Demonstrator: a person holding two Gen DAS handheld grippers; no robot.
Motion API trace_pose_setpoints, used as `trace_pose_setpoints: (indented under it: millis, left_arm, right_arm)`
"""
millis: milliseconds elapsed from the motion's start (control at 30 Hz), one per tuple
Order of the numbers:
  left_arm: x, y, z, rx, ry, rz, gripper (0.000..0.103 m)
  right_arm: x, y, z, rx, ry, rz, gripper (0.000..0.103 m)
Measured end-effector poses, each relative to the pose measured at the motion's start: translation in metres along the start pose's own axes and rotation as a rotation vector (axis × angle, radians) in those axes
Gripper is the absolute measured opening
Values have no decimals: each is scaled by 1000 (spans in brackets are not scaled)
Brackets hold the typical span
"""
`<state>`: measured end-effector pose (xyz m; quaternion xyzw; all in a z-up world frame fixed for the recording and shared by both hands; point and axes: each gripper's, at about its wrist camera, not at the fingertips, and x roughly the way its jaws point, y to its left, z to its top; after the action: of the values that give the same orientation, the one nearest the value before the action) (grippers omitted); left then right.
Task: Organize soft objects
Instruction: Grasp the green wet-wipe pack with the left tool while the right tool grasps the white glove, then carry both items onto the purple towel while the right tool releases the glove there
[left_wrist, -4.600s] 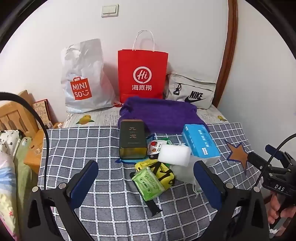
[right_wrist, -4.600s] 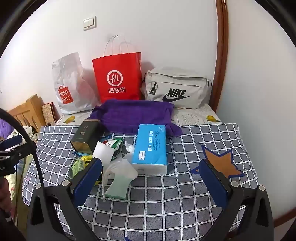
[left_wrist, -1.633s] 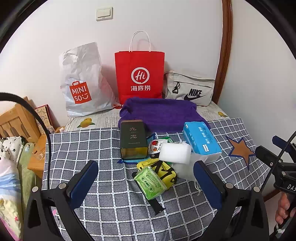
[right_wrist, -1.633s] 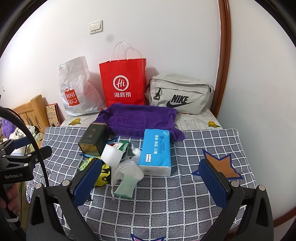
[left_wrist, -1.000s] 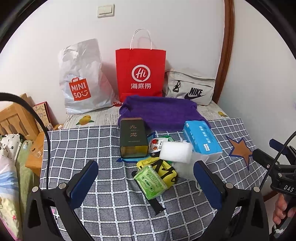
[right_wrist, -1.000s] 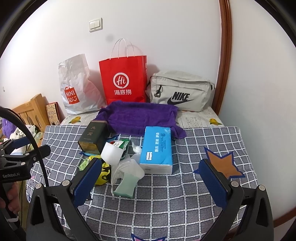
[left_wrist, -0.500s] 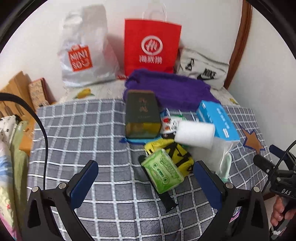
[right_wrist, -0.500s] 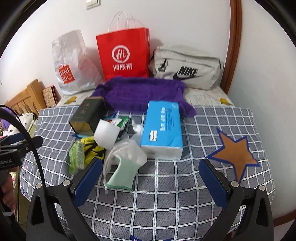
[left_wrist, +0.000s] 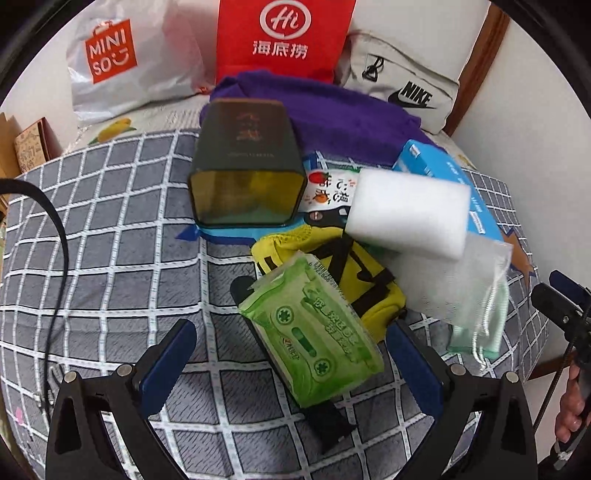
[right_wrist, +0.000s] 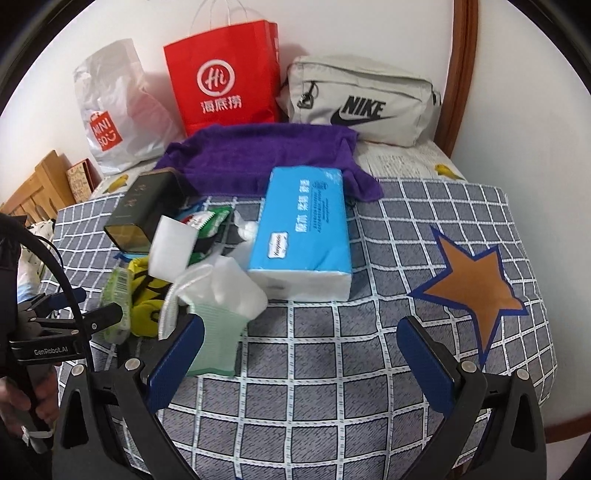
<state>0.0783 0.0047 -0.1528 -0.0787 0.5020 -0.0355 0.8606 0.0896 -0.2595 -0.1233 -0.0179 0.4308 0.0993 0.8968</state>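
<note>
Surface: checked tablecloth (right_wrist: 332, 369), cluttered.
Left gripper (left_wrist: 291, 363): jaws apart, flanked the green wipes pack (left_wrist: 310, 332).
Right gripper (right_wrist: 299, 356): jaws apart, empty.

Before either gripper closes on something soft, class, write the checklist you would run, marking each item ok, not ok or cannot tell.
1. Left gripper open: ok.
2. Right gripper open: ok.
3. Green tissue pack between the left fingers: ok.
4. Green pack free of the yellow pouch: not ok, it leans on it.
5. White sponge lying flat: not ok, propped on the pile.
6. Where the soft things go: cannot tell.
</note>
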Motion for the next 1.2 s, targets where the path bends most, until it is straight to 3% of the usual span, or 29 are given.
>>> trace_pose_setpoints:
  millis: [133, 200, 633, 900, 1033, 1133, 1200]
  left_arm:
    - [12, -3, 0, 15, 21, -15, 92]
    - [17, -2, -1, 9, 35, -57, 75]
    - [-23, 17, 18, 2, -67, -31, 72]
    - [-21, 25, 24, 3, -50, -26, 72]
    - [-18, 26, 25, 6, -38, -29, 72]
    - [-17, 28, 26, 4, -33, -30, 72]
    - [-18, 30, 26, -1, -33, -28, 72]
  right_arm:
    - [11, -4, -1, 5, 26, 1, 103]
    - [16, -5, -2, 5, 37, 4, 103]
    - [36, -5, -5, -14, 72, 84, 103]
    - [49, 14, -3, -19, 114, 210, 103]
    - [59, 26, -1, -41, 112, 217, 102]
    - [71, 31, 5, -42, 106, 217, 96]
    - [79, 35, 8, -37, 95, 240, 74]
